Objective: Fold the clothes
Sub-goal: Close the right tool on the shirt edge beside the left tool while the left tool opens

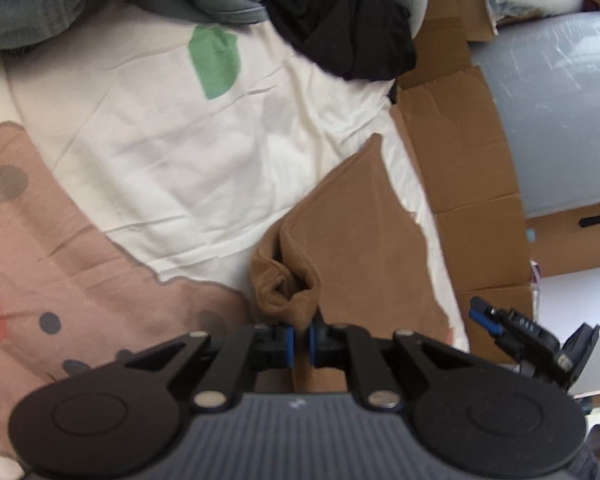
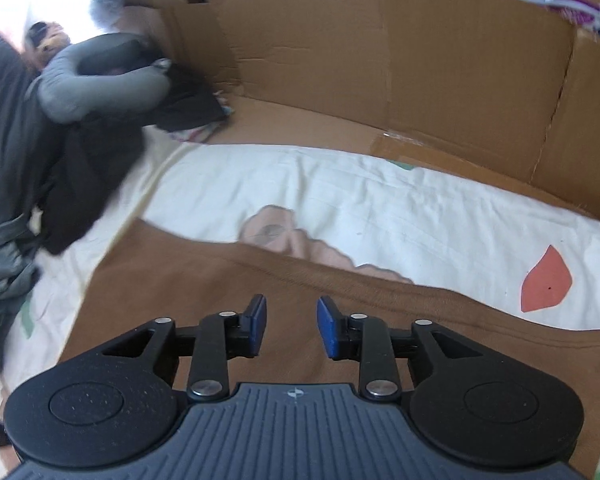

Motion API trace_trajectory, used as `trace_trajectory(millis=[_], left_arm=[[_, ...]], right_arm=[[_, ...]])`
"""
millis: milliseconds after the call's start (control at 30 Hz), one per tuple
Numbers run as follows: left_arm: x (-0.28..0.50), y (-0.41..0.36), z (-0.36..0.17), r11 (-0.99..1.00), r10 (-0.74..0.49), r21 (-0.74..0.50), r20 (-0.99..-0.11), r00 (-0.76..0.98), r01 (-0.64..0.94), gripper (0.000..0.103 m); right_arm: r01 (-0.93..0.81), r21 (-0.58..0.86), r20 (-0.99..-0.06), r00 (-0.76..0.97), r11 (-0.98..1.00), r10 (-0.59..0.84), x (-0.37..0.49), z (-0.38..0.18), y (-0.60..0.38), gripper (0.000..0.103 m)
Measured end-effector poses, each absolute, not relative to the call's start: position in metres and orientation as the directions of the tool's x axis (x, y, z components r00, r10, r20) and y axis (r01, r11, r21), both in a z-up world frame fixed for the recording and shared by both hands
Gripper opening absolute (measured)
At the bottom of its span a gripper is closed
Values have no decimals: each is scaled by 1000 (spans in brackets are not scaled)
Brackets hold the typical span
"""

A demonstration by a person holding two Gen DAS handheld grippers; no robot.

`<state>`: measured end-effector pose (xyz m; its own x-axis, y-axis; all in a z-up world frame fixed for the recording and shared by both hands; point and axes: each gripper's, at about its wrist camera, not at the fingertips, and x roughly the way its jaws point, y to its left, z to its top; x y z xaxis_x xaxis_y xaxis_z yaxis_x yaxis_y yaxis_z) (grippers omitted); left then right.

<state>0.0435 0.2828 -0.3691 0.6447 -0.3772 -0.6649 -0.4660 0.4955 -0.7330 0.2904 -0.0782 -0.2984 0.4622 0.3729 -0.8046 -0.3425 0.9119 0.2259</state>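
A brown garment (image 1: 352,240) lies flat on a white patterned bedsheet (image 1: 172,140). Its near edge is bunched into folds that rise to my left gripper (image 1: 301,345), which is shut on that edge, with cloth pinched between the blue pads. In the right wrist view the same brown garment (image 2: 300,300) spreads under my right gripper (image 2: 292,320). That gripper is open and hangs a little above the cloth, with nothing between its blue fingertips (image 2: 328,320).
A heap of grey and black clothes (image 1: 332,20) sits at the far end of the sheet, with a grey neck pillow (image 2: 100,80) on the heap (image 2: 72,168). Flattened cardboard (image 2: 380,60) borders the sheet (image 2: 380,200) along one side.
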Motion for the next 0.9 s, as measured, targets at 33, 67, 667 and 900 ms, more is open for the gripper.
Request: trace_trajectory(millis=[33,67,667,900], left_arm=[[45,282,-365,499,-381,-736,-661,647,-457,8],[47,280,-361,506,-386,-738,-656,649,-445,8],[74,262,-300,650,-431,-712,-633,643,-266,8],[84,259,-289,661,-460,-718,-618,637,-219,8]], right_arm=[[-356,216,-807,459,909,372,284,-291,-75,37],[-373,216,-806,453,903,380,278,-285,-72,37],[-513,284,-780,368,810,506,155,-246,-6,42],[-594,285,-769,326,752,549,125,-240,42,47]])
